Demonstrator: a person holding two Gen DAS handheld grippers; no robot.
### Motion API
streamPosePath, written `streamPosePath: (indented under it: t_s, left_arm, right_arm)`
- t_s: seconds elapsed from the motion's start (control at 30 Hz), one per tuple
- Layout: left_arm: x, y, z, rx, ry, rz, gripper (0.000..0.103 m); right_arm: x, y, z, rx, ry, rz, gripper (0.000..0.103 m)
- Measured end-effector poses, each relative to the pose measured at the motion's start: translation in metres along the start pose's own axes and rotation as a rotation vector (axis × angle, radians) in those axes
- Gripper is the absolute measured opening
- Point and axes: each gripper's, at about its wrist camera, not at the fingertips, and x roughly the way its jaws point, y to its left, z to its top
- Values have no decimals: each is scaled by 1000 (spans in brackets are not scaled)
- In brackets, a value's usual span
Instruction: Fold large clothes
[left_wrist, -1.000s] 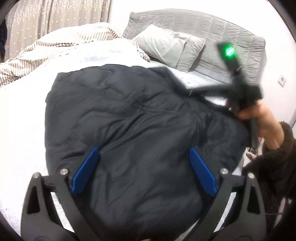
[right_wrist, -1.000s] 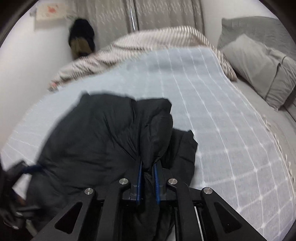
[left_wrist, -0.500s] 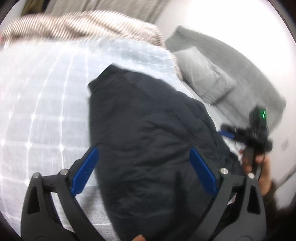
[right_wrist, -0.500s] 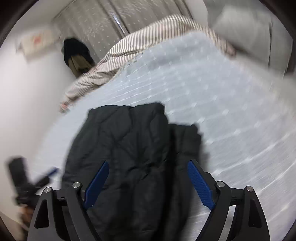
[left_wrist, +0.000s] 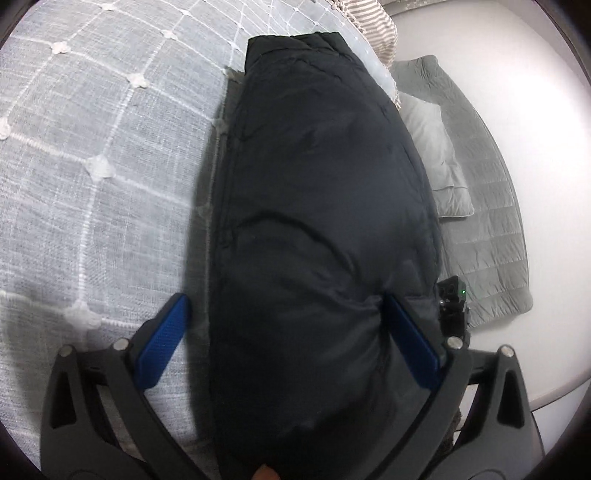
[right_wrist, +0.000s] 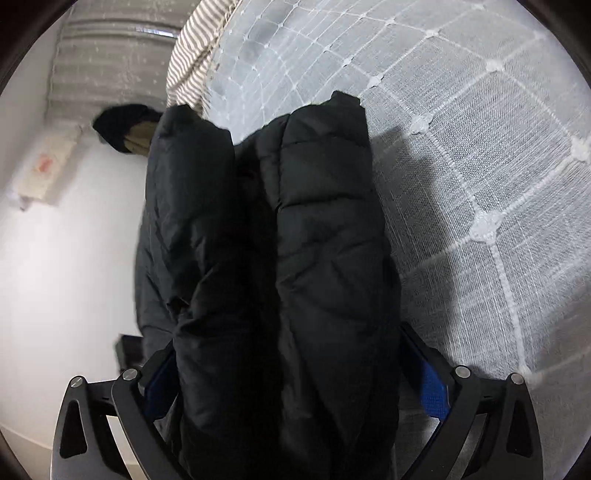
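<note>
A large black puffer jacket (left_wrist: 317, 206) lies folded on the grey checked bedspread (left_wrist: 92, 147). My left gripper (left_wrist: 291, 332) is open, its blue pads wide apart on either side of the jacket's near end; the right pad presses into the fabric. In the right wrist view the jacket (right_wrist: 280, 258) shows as two thick folded layers side by side. My right gripper (right_wrist: 291, 380) is open, its jaws straddling the jacket's near end, pads partly hidden by fabric. The right gripper's body shows in the left wrist view (left_wrist: 452, 306) beyond the jacket's right edge.
A grey pillow (left_wrist: 436, 155) and grey quilted headboard (left_wrist: 484, 221) lie beyond the jacket. A striped duvet (right_wrist: 192, 48) is bunched at the bed's far side by the curtain (right_wrist: 110, 66). A dark hat (right_wrist: 122, 125) hangs by the white wall.
The right gripper let go of the jacket fold and opened. Both grippers swung down close to the bed and now straddle opposite ends of the folded jacket.
</note>
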Motion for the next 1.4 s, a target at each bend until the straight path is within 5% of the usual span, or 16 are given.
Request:
streamPosePath:
  t_s: [0.13, 0.17, 0.2, 0.3, 0.47, 0.87, 1.0, 1.1, 1.2, 1.4]
  left_arm:
    - [4, -6, -3, 15, -7, 8, 103]
    - [5, -8, -2, 11, -6, 1, 103]
    - [7, -10, -1, 12, -5, -13, 101]
    - [16, -38, 3, 78, -19, -50, 96]
    - [38, -92, 16, 210, -70, -68, 95]
    - [125, -176, 70, 360, -79, -178, 92]
    - [178, -172, 77, 394, -6, 56, 100]
    - [179, -159, 77, 329, -5, 42, 103]
    - [162, -154, 73, 312, -35, 55, 103]
    - [114, -153, 42, 305, -120, 258, 103]
  right_arm:
    - [5, 5, -7, -33, 0, 9, 101]
    - [6, 7, -7, -38, -4, 9, 95]
    - [6, 10, -8, -42, -8, 32, 77]
    - [6, 16, -3, -28, -26, 131, 55]
    - [-31, 32, 8, -131, -187, 174, 42]
    - [-107, 13, 52, -175, -415, 60, 48]
    - [-119, -33, 53, -77, -458, -96, 68]
    - [-123, -63, 50, 18, -447, -64, 78]
    - [-138, -52, 43, -10, -465, -111, 78]
    - [-164, 3, 6, -129, -551, -313, 85]
